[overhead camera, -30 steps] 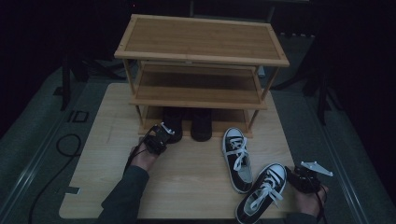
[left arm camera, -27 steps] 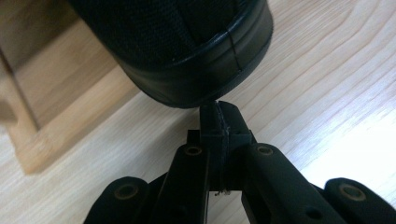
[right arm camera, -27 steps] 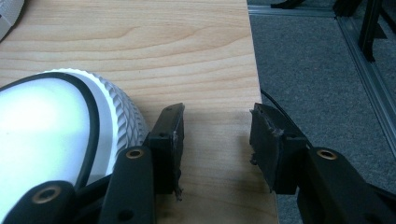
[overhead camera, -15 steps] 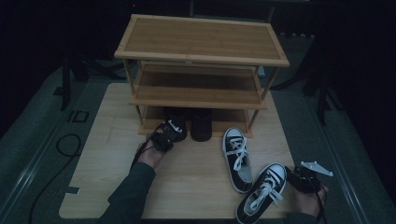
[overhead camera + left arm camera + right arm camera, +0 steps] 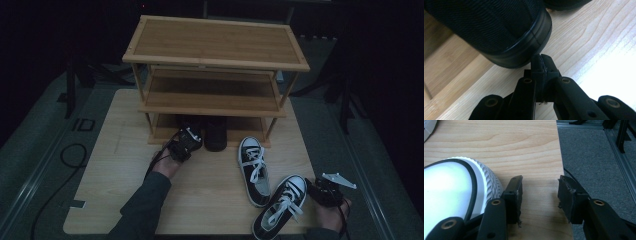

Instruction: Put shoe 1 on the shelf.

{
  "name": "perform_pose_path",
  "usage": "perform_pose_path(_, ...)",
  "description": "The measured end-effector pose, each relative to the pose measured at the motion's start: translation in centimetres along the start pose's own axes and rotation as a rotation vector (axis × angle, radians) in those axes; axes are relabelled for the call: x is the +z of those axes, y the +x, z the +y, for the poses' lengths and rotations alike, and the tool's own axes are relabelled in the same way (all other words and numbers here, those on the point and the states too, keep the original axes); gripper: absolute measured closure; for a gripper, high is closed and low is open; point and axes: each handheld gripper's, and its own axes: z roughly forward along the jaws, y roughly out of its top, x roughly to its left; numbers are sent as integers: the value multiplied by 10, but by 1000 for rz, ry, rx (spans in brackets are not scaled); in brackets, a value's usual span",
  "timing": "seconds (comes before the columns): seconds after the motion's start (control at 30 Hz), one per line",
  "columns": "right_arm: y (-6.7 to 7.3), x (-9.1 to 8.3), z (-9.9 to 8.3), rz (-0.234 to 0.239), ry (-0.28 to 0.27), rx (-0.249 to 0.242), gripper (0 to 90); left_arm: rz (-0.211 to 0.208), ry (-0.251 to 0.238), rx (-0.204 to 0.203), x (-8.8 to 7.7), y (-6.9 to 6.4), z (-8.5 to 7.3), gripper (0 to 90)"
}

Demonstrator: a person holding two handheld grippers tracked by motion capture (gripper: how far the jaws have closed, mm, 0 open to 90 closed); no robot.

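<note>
since a second ago my left gripper (image 5: 186,144) has crept forward a little toward the shoe rack (image 5: 215,102); its jaws are pressed together on nothing, tips at the heel of the left black shoe (image 5: 499,32), which sits at the front edge of the bottom shelf. i read this as nudging it in. right gripper (image 5: 539,195), jaws apart, has not moved, beside the near sneaker's toe (image 5: 451,192) at the board's (image 5: 120,165) right edge; both sneakers not yet shelved.

A dim recording studio or lab rather than a home: a pale wooden counter (image 5: 115,190) stands on grey carpet (image 5: 35,135) among black stand legs (image 5: 345,100) and a trailing cable (image 5: 70,155) (the bamboo shoe rack (image 5: 215,50) looks like a prop).
</note>
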Motion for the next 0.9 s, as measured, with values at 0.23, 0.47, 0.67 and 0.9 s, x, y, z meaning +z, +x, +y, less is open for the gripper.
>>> perform_pose_path(0.23, 0, 0, 0, -1, 0, 0, 543, 25, -21, -59, -11, 18, -7, 899)
perform_pose_path(0.47, 0, 0, 0, -1, 0, 0, 542, 22, -19, -61, -5, 16, 2, 899)
perform_pose_path(0.67, 0, 0, 0, -1, 0, 0, 542, 22, -21, -47, -7, 15, 5, 896)
perform_pose_path(0.9, 0, 0, 0, -1, 0, 1, 542, 25, -24, -66, -8, 21, -4, 881)
